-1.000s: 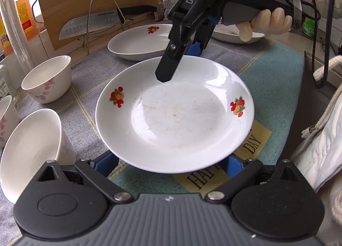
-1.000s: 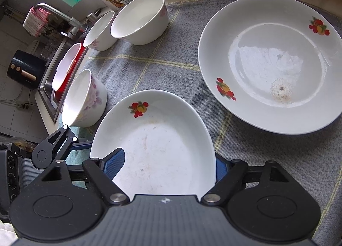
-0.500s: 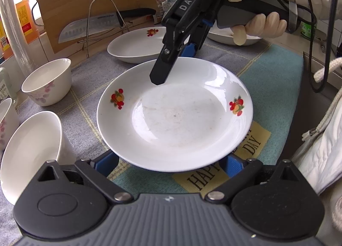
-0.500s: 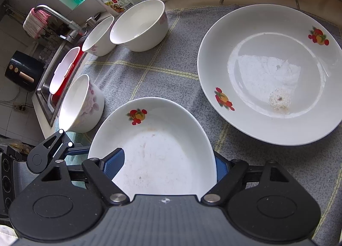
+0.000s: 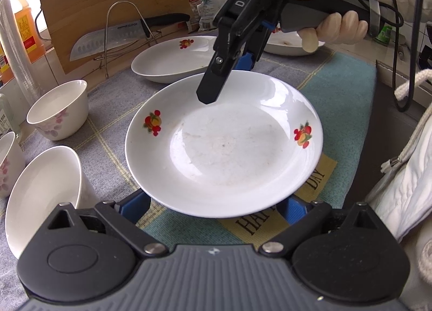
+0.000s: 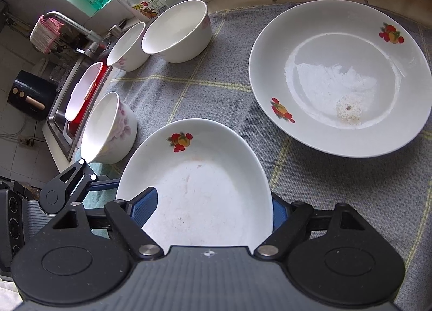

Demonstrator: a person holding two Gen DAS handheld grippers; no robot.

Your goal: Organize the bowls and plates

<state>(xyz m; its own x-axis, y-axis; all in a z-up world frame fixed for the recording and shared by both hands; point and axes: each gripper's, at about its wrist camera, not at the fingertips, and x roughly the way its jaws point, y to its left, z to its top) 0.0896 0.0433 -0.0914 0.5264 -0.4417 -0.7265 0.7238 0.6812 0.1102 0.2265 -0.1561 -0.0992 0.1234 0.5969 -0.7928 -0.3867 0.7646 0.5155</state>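
A white plate with red fruit motifs hangs slightly above the mat, tilted in the right wrist view. My right gripper is shut on its far rim, one pad on the inner face and the other behind the rim; a gloved hand holds this right gripper. My left gripper stands wide open, both blue fingers under the plate's near edge. Whether they touch it I cannot tell. A second matching plate lies on the mat beyond.
Three white bowls stand along the mat's edge by a sink with a red basin. Another plate sits behind the hand. A cutting board and a knife on a wire rack stand at the back.
The right gripper has swayed a little over the plate's far rim and the plate has turned a touch. Neither gripper's jaws have changed.
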